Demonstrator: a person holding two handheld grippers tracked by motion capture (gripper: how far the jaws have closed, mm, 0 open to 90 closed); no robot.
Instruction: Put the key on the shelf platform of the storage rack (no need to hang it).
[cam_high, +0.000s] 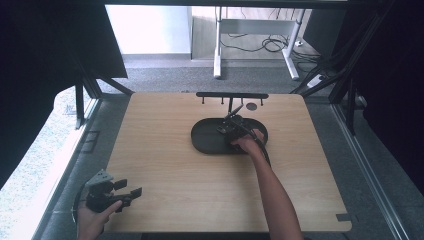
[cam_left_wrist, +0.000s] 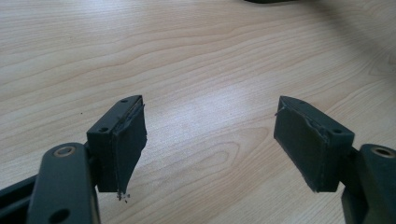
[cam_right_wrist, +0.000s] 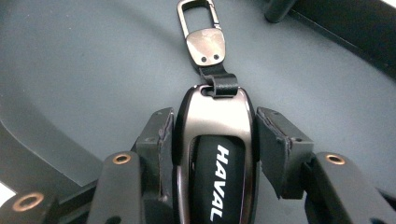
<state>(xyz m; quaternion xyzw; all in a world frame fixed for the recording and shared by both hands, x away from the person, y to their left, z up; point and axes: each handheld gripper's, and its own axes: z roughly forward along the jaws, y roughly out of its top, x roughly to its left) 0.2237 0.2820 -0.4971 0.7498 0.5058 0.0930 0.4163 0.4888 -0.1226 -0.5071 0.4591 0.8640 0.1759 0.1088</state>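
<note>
Clamped in my right claw (cam_right_wrist: 212, 135), key fob (cam_right_wrist: 215, 158) hovers over dark tray (cam_high: 205, 142), placement apparently unfinished; left claw (cam_left_wrist: 210, 144) spread, idle above surface (cam_high: 165, 165).

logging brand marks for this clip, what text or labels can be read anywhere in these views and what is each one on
"HAVAL": white capitals down the black centre of the car key fob, between the pads of the right gripper over the dark tray.
No text shows on the clip, the table or the left gripper.

Left gripper (cam_high: 131, 192) fingers (cam_left_wrist: 122, 140) wide apart, right gripper (cam_right_wrist: 212, 135) fingers clamped, arm outstretched
</note>
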